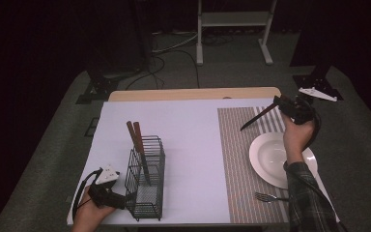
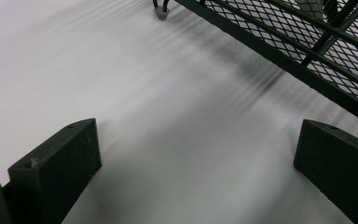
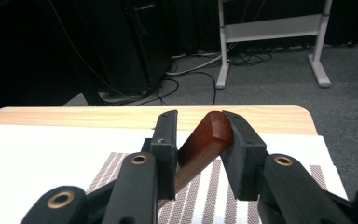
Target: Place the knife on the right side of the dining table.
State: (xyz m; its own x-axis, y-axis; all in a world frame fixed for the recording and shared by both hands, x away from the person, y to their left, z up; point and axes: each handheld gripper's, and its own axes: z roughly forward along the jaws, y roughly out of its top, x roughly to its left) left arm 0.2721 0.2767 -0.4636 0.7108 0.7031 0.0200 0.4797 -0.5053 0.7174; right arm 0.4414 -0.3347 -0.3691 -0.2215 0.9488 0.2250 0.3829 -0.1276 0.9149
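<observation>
My right gripper [image 1: 278,102] is over the far part of the striped placemat [image 1: 236,159], shut on the brown wooden handle of a knife [image 1: 258,117]. The dark blade slants down and to the left above the mat. In the right gripper view the handle [image 3: 200,142] lies slantwise between the jaws of the right gripper [image 3: 198,126] and touches both pads. At the near left corner my left gripper [image 1: 125,199] stands open beside a black wire basket [image 1: 147,179]. Its jaws in the left gripper view [image 2: 196,154] have nothing between them, and the basket's mesh [image 2: 307,42] lies just ahead.
Two wooden-handled utensils [image 1: 136,137] stand upright in the basket. A white plate [image 1: 270,154] sits on the placemat under the right forearm, and a fork [image 1: 270,196] lies near the front edge. A white sheet [image 1: 188,145] covers the table's left and middle.
</observation>
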